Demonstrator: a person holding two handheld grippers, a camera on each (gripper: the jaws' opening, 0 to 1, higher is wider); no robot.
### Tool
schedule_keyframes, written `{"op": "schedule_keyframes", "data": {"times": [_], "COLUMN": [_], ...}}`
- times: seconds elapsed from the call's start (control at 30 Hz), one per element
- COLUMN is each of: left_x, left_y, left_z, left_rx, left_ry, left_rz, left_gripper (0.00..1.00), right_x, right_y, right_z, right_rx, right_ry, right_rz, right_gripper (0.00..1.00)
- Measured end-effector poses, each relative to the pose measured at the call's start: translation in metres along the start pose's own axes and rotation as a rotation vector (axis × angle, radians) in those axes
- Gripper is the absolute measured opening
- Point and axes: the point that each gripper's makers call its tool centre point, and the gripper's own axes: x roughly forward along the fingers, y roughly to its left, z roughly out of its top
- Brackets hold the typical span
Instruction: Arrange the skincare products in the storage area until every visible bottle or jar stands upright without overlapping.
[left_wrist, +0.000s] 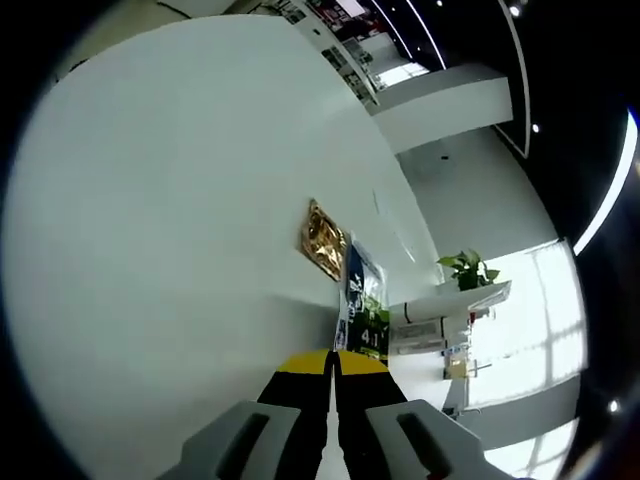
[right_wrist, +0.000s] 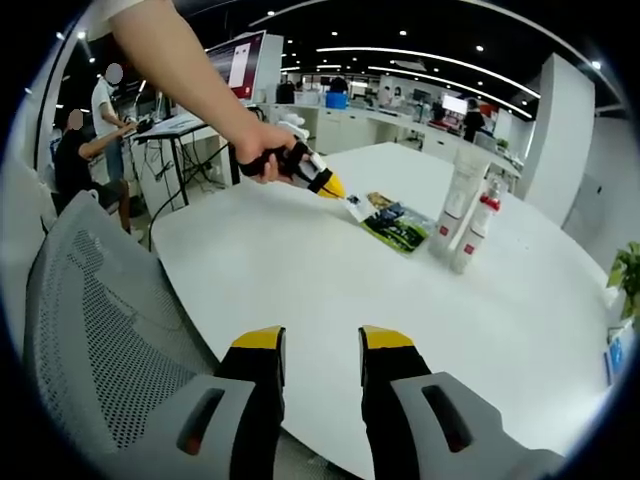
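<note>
Step in hand, by my read: lift the flat sachet off the table and clear it from the upright products.

Left gripper, held in a person's hand, reaches to the dark green sachet near the far edge of the white table; jaws pressed together at the sachet's near end, apparently pinching a white-blue packet. In the left gripper view the jaws meet on that packet; gold packet lies just beyond.

Advice: lift slowly, keep clear of the white tube and red-capped bottle, both upright, just beside the sachet.

Right gripper hangs open, empty, over the near edge.
</note>
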Motion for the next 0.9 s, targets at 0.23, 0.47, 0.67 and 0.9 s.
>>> {"op": "schedule_keyframes", "data": {"times": [0.23, 0.47, 0.67, 0.9], "left_x": [-0.0027, 0.0005, 0.0032, 0.0029], "left_y": [0.0021, 0.0043, 0.0009, 0.0023], "left_z": [0.0020, -0.0060, -0.0057, 0.0003], "left_rx": [-0.061, -0.088, -0.095, -0.091], "left_ry": [0.015, 0.064, 0.076, 0.067], "left_rz": [0.016, 0.046, 0.040, 0.039], "left_gripper": [0.01, 0.01, 0.01, 0.01], "right_x": [0.0002, 0.0000, -0.0003, 0.0001], "right_y": [0.0004, -0.0008, -0.0013, -0.0010], "right_z": [-0.0003, -0.0009, -0.0006, -0.0015], "right_rx": [-0.007, -0.009, -0.010, -0.010], "right_ry": [0.003, 0.004, 0.005, 0.009], "right_rz": [0.000, -0.006, -0.008, -0.007], "right_gripper": [0.26, 0.26, 0.25, 0.25]}}
